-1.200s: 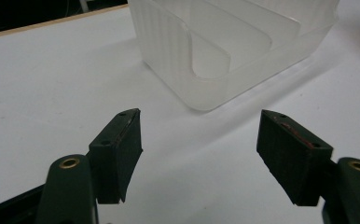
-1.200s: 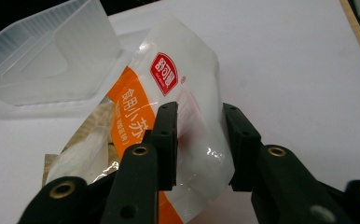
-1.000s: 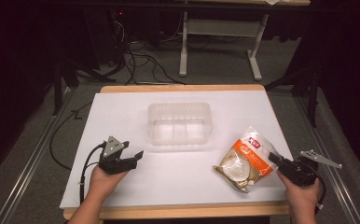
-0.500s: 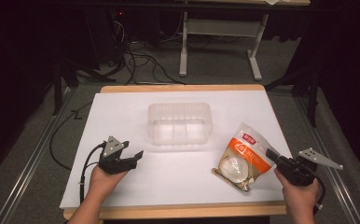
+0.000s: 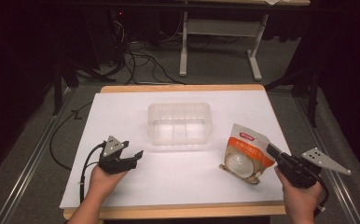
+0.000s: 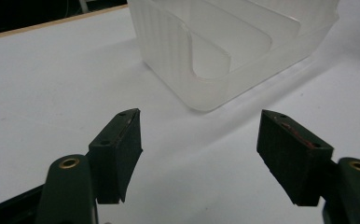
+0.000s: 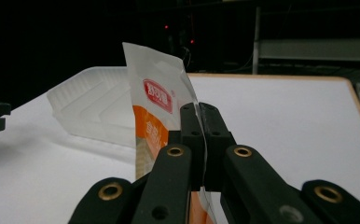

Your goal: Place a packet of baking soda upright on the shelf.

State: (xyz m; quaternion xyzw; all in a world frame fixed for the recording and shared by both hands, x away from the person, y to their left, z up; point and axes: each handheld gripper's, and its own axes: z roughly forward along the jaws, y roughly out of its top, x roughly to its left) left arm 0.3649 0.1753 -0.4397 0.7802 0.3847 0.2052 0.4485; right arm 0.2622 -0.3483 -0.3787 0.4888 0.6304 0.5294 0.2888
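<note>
An orange and white snack bag [image 5: 245, 151] stands tilted on its lower edge at the right of the white table top [image 5: 122, 116]. My right gripper [image 5: 270, 150] is shut on the bag's right edge. In the right gripper view the bag [image 7: 155, 102] rises left of the closed jaws, and the gripper [image 7: 200, 109] pinches its clear seam. A clear plastic container [image 5: 179, 123] with inner dividers sits at the table's middle. My left gripper [image 5: 134, 156] rests low at the front left, open and holding nothing. Its view has the gripper [image 6: 199, 126] facing the container [image 6: 225, 46].
The white sheet covers a wooden table whose front edge [image 5: 178, 212] runs just ahead of both hands. Beyond the table lie dark floor, cables [image 5: 136, 60] and a metal desk frame [image 5: 218, 42]. The container [image 7: 94, 112] lies behind and left of the bag.
The right gripper has lifted the bag's right edge, so the bag has tipped up from lying flat to standing tilted. The left gripper has stayed put.
</note>
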